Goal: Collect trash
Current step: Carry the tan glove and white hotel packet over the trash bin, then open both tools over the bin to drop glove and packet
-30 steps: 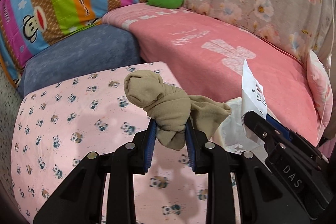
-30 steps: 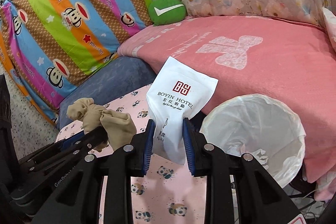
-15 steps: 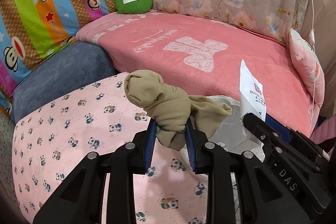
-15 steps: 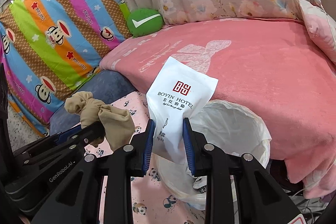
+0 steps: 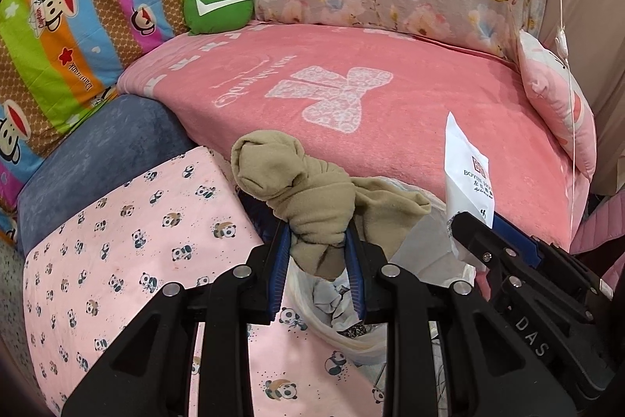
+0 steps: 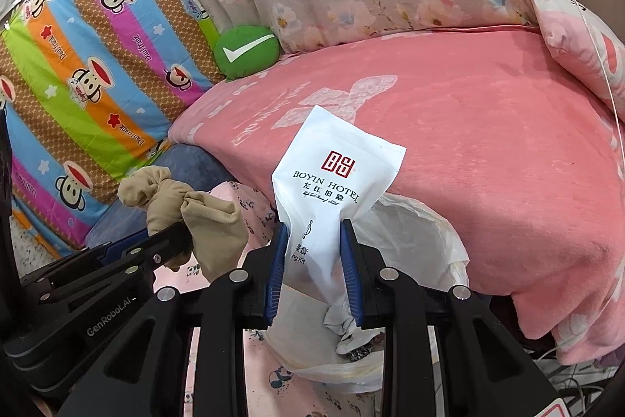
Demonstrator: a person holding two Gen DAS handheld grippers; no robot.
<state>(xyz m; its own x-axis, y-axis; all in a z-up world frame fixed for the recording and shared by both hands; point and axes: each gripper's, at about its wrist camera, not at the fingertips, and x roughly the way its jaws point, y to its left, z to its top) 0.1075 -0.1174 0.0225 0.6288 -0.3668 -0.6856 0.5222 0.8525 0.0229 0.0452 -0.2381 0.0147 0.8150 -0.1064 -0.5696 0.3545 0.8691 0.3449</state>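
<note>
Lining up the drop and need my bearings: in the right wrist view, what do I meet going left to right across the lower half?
Left tongs shut on the knotted tan sock → right tongs shut on the white Boyin Hotel packet → white bin liner → pink blanket.

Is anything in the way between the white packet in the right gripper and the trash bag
Nothing visible. The white packet hangs in the right gripper just above the trash bag, whose mouth is open, with only crumpled trash inside.
</note>
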